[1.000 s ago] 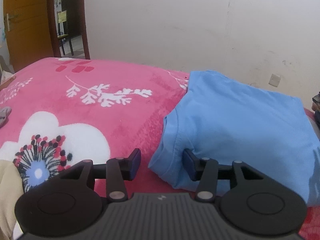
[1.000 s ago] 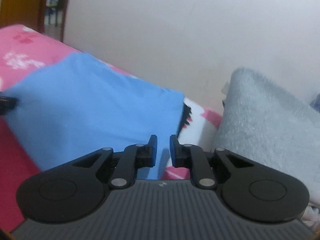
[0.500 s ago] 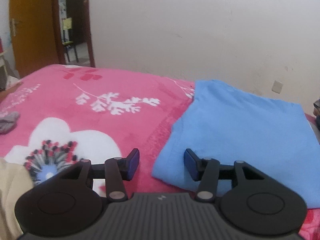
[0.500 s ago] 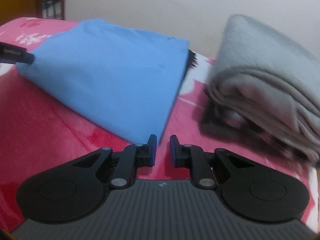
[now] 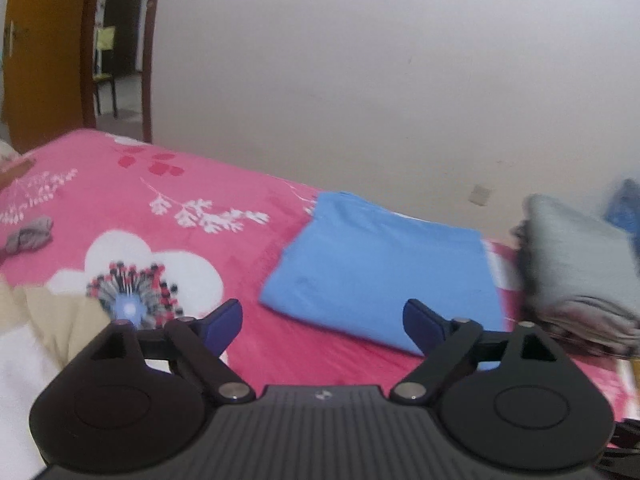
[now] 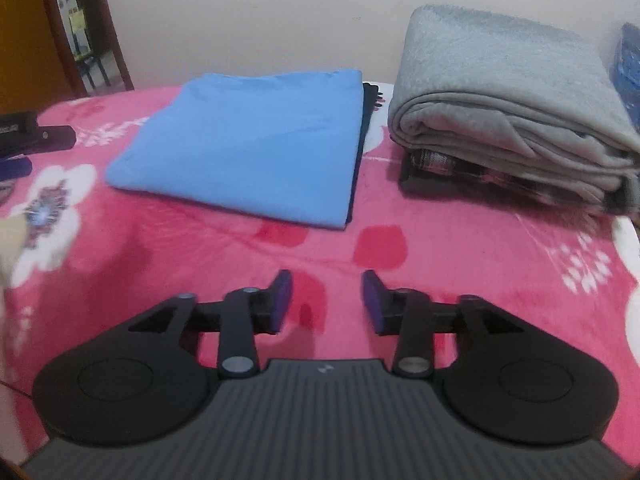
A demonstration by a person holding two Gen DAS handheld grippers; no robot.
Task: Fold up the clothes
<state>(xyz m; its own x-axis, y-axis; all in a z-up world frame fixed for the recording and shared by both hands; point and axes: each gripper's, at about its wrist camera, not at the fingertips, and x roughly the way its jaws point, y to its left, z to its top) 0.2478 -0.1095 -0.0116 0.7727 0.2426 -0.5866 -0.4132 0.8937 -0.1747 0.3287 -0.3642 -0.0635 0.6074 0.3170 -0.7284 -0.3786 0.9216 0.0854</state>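
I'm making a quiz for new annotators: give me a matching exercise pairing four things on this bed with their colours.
Things:
1. folded shirt
2. folded blanket
3. bedspread
4. garment at the bed's near left edge

Colours:
A. pink with white flowers
B. beige
C. light blue
D. grey

Pairs: 1-C, 2-D, 3-A, 4-B
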